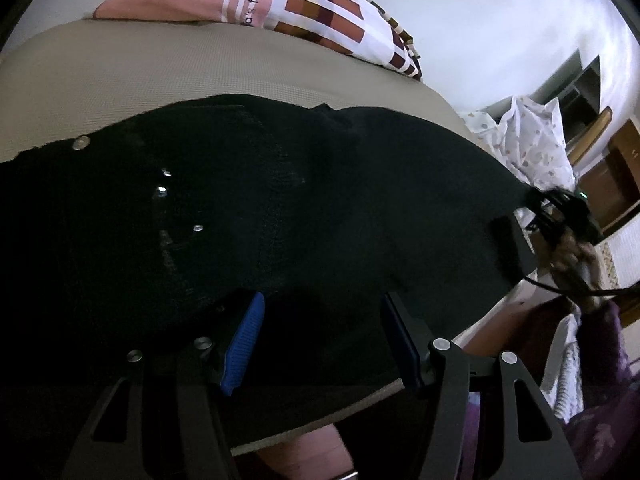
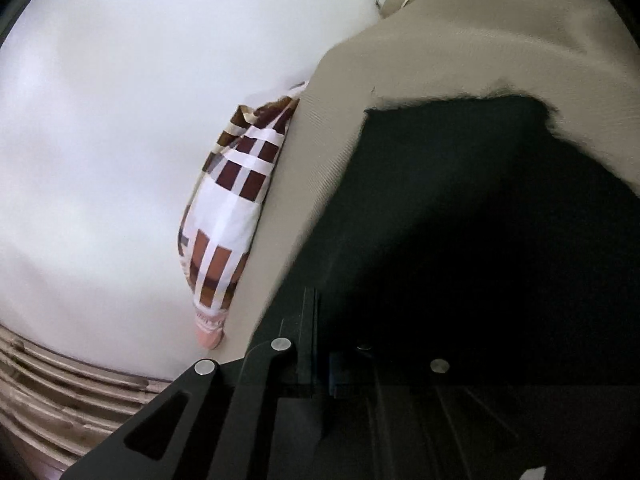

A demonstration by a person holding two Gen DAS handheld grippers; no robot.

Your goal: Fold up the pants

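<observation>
Left gripper (image 1: 320, 340) tilts down, jaws open; right gripper (image 2: 324, 360) (raised) clamps pants (image 1: 280, 208).

Your left gripper (image 1: 322, 340) hides the pants (image 1: 280, 208) beneath it; their left end runs off frame. The right gripper's (image 2: 324, 364) far finger is lost in dark cloth.

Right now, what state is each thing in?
Black pants: spread on the beige bed, not folded flat yet.
Left gripper: open over the pants.
Right gripper: shut at the pants' edge.
Checked pillow: lying at the bed's far edge.
</observation>
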